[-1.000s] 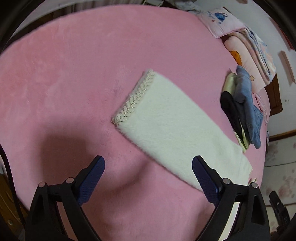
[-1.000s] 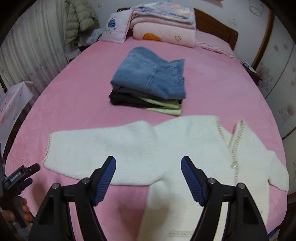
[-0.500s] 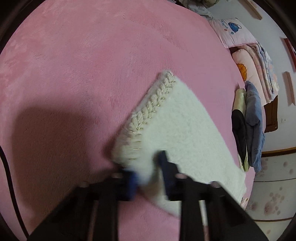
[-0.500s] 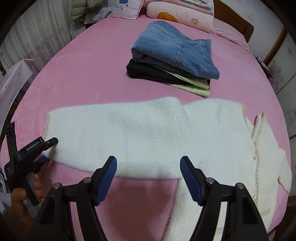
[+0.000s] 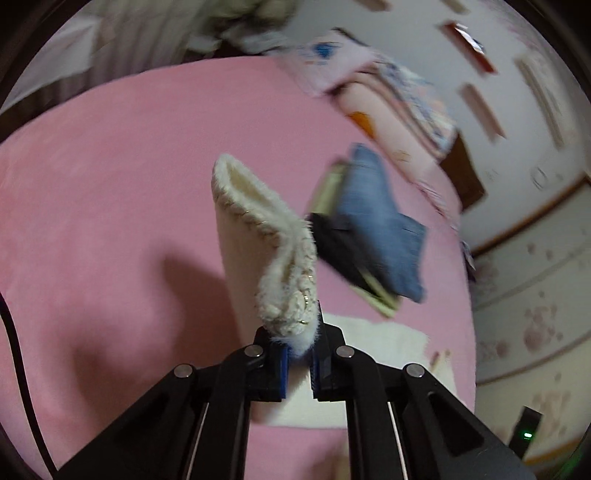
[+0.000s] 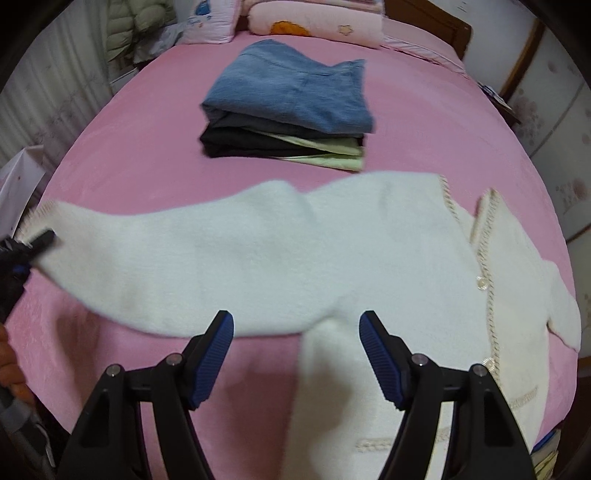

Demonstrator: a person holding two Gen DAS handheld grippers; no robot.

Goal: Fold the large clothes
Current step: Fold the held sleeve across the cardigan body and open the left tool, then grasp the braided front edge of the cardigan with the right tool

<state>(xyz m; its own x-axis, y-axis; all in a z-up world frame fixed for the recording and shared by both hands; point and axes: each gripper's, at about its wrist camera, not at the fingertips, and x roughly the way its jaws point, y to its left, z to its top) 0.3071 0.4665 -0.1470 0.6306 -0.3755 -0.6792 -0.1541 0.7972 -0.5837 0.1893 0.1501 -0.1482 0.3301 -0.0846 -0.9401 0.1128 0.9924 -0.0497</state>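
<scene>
A fluffy white cardigan [image 6: 258, 258] lies spread on the pink bed, its buttoned front [image 6: 484, 266] at the right and one sleeve stretched left. My left gripper [image 5: 297, 363] is shut on the braided cuff of that sleeve [image 5: 284, 295] and holds it lifted off the bed; it shows at the left edge of the right wrist view [image 6: 33, 245]. My right gripper [image 6: 295, 354] is open and empty, hovering just above the sleeve's near edge by the armpit.
A stack of folded clothes with blue jeans on top [image 6: 291, 99] sits mid-bed behind the cardigan, also in the left wrist view [image 5: 376, 225]. Pillows and folded quilts [image 6: 314, 22] lie at the headboard. A white box [image 6: 18, 177] stands left of the bed.
My left gripper dropped onto the sleeve cuff, shut on it and lifted it off the bed. My right gripper moved closer to the sleeve and stayed open.
</scene>
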